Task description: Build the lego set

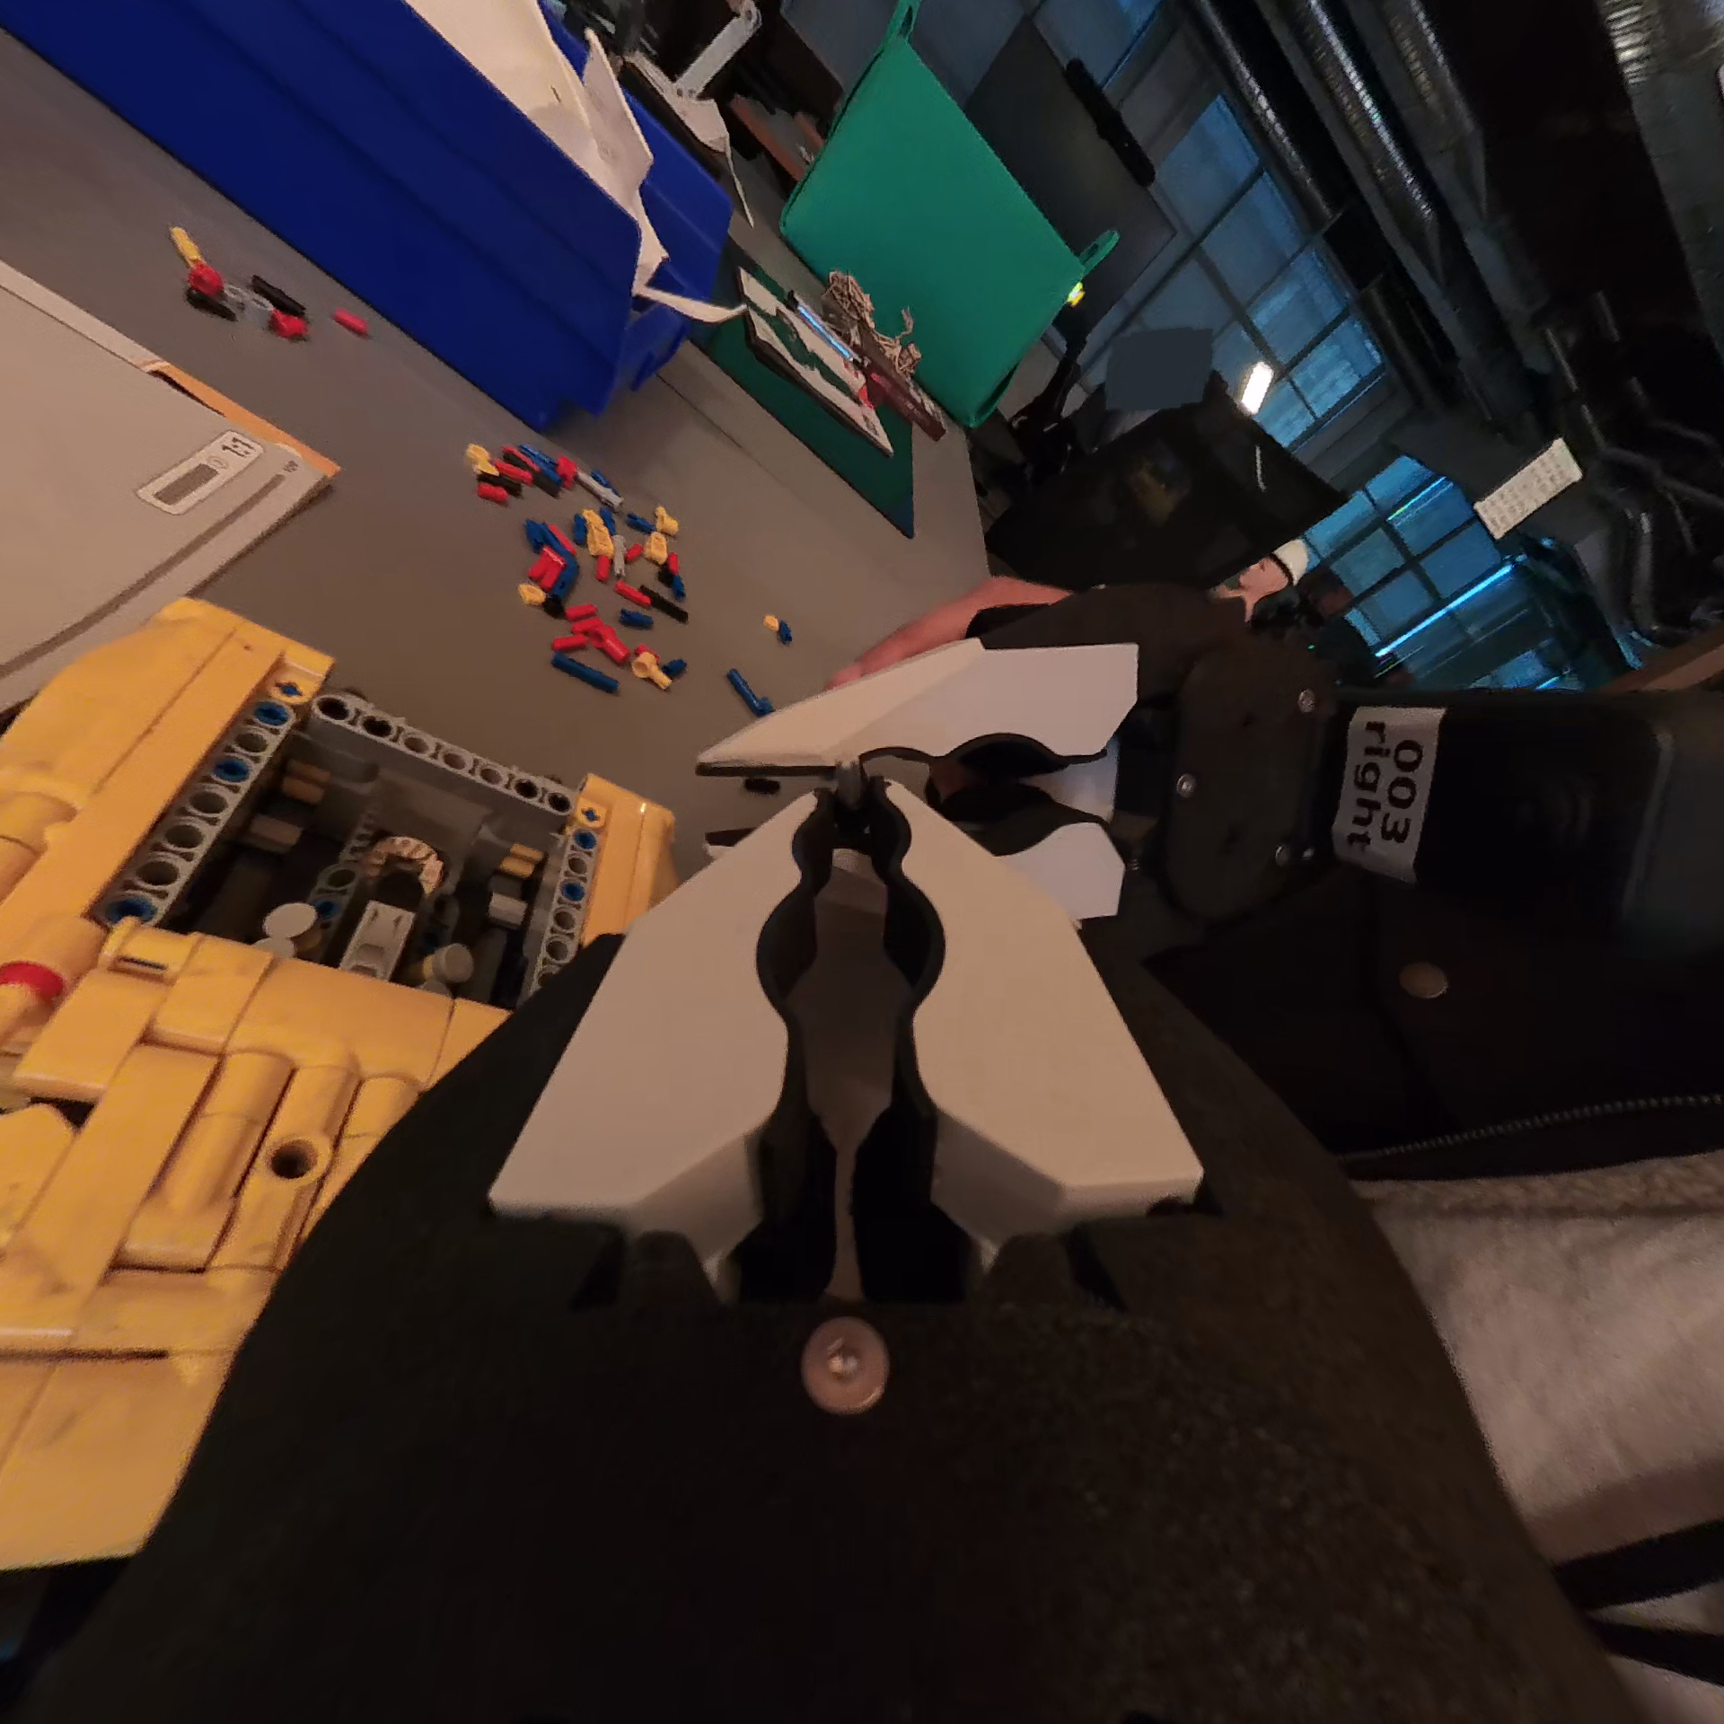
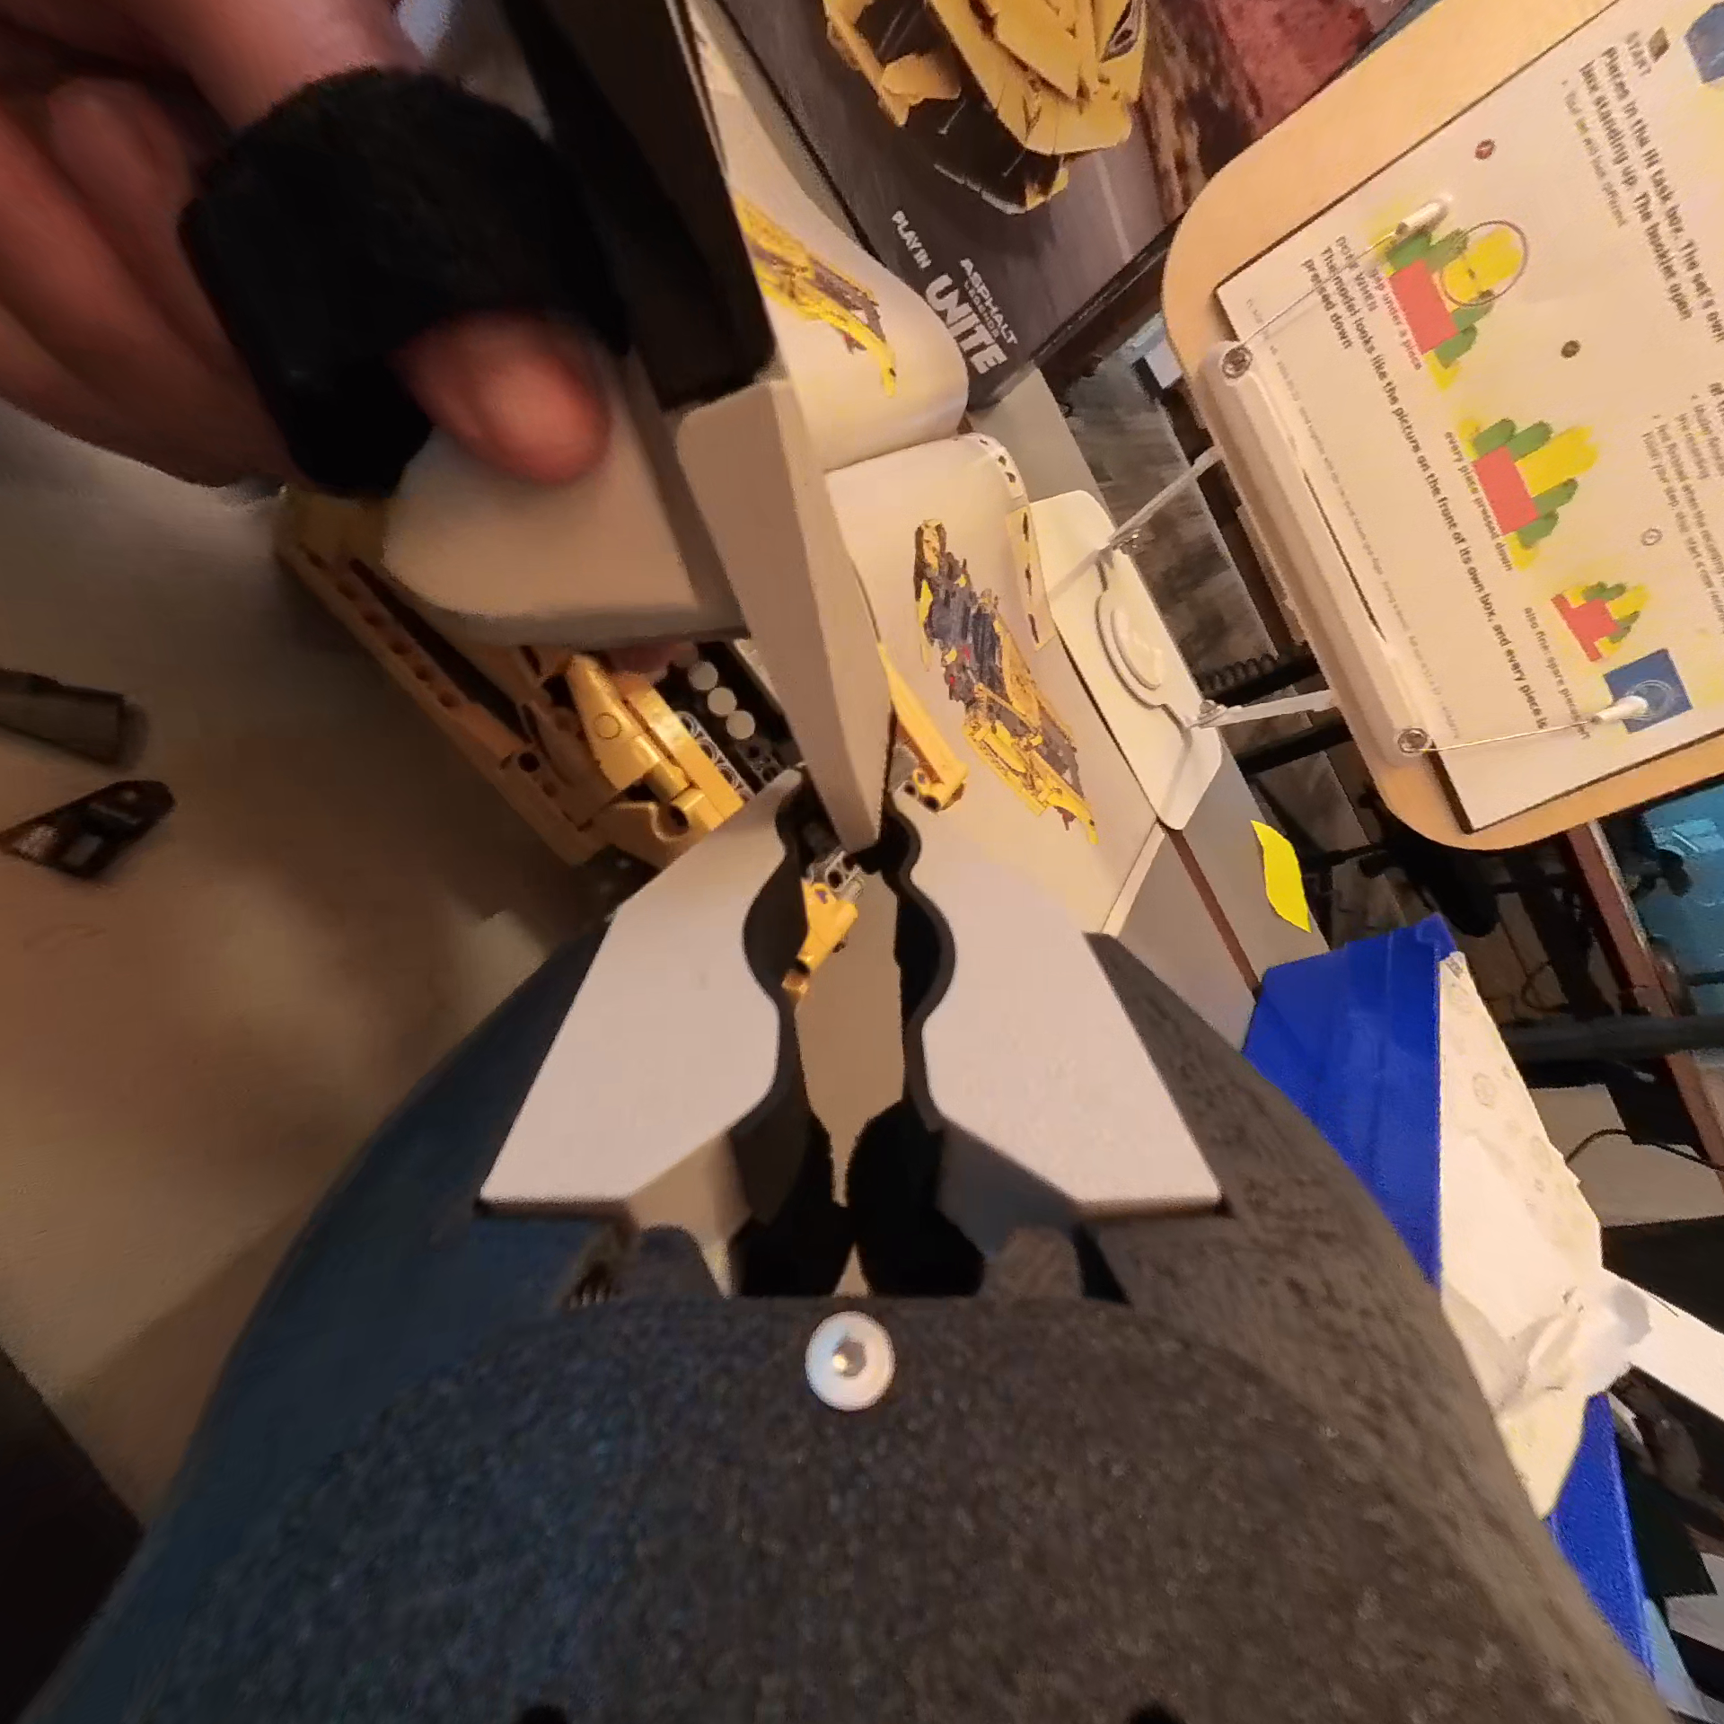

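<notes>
The half-built yellow Lego car (image 1: 233, 1073) lies on the grey table at the left, its grey frame and inner parts open to view. My left gripper (image 1: 851, 802) is shut on a small grey piece (image 1: 851, 776) held above the table beside the car. The right gripper's white fingers (image 1: 933, 718) reach in from the right and bracket that tip. In the right wrist view my right gripper (image 2: 854, 830) is nearly closed, with the left gripper (image 2: 868, 821) meeting it tip to tip above the car (image 2: 634, 746). A small grey piece (image 2: 837, 863) sits between the right tips.
Loose red, blue, yellow and black pieces (image 1: 597, 569) are scattered mid-table, with a smaller group (image 1: 243, 289) farther back. Blue bins (image 1: 420, 187) stand behind. The instruction booklet (image 2: 989, 672) lies open past the car. A wooden board with a printed sheet (image 2: 1493, 420) stands at the right. Less than 4 cm separates the two grippers' tips.
</notes>
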`<state>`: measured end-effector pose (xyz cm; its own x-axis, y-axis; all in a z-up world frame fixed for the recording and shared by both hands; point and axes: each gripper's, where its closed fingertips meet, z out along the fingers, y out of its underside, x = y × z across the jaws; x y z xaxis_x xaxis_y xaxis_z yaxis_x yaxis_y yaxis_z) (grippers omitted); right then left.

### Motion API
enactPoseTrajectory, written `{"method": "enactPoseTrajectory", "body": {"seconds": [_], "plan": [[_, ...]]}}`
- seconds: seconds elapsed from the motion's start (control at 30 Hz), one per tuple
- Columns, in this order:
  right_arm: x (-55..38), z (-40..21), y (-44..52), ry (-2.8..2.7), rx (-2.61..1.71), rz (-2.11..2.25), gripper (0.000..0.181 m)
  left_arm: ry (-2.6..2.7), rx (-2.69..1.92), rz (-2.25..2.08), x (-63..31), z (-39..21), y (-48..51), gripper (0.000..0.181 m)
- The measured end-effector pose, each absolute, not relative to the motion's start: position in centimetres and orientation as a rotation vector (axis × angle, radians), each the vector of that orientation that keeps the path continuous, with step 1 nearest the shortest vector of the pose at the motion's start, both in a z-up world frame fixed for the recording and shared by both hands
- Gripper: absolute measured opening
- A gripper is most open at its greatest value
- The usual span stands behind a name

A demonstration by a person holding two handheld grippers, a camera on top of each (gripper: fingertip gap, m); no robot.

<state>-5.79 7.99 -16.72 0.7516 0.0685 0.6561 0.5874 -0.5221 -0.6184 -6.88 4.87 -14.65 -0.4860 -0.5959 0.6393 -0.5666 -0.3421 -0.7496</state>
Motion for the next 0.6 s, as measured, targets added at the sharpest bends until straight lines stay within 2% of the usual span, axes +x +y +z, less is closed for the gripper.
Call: {"method": "enactPoseTrajectory", "body": {"seconds": [0.3,0.43,0.6], "plan": [[-6.1,-16.7,8.4,-0.429,-2.028,-0.626,0.013,1.799,-1.595,-2.038,-7.0,-14.5,5.3,0.007],[-6.0,-16.0,7.9,-0.45,-1.983,-0.646,0.025,1.711,-1.669,-2.209,-7.2,-13.6,7.0,0.007],[-9.1,-15.0,7.2,-0.519,-1.906,-0.349,0.037,1.913,-1.653,-2.38,-9.7,-13.2,6.4,0.007]]}}
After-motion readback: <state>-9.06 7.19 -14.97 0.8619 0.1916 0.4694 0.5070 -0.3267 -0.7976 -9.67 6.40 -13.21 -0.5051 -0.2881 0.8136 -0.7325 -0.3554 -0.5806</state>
